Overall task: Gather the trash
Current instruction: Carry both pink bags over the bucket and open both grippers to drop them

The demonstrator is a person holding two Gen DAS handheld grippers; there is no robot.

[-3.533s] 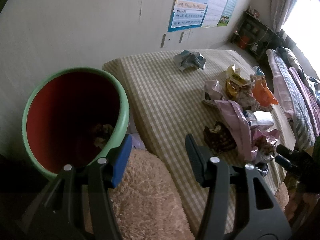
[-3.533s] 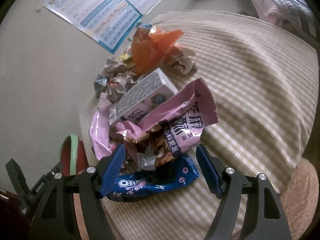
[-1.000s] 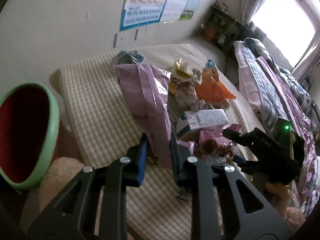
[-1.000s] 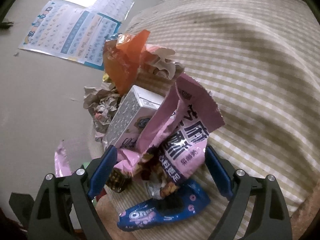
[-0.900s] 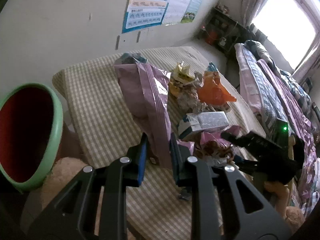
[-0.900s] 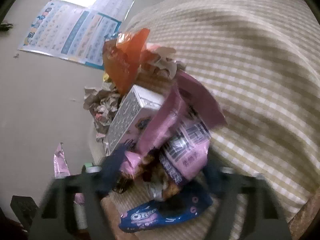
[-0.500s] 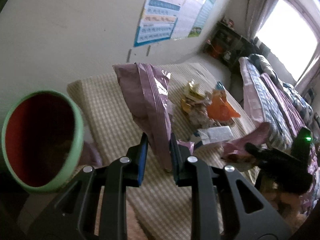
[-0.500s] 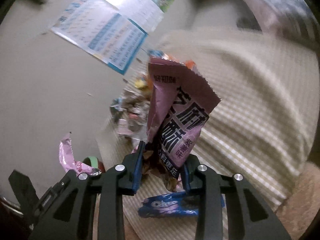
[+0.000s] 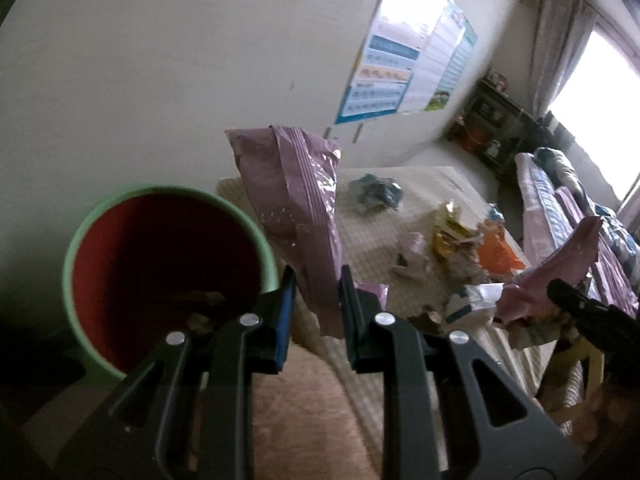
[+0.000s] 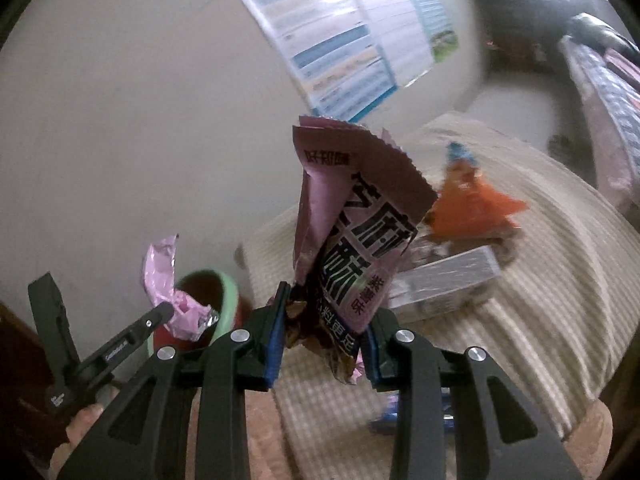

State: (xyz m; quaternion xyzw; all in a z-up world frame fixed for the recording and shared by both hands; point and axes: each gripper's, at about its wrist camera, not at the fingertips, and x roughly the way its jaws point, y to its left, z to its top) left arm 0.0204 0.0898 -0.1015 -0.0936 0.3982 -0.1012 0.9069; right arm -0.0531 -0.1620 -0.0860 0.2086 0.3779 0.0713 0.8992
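While clamping a crinkled mauve foil bag (image 9: pixel 304 216) upright, left tongs (image 9: pixel 316 304) nearer the green-rimmed red bin (image 9: pixel 168 276), just left. Right tongs (image 10: pixel 324 336) pinching a pink printed snack wrapper (image 10: pixel 352 236), farther right above the checked surface (image 10: pixel 552 280).

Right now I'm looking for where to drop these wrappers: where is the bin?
In the left wrist view the green bin stands at lower left, against the wall, beside the checked table and left of the purple bag.
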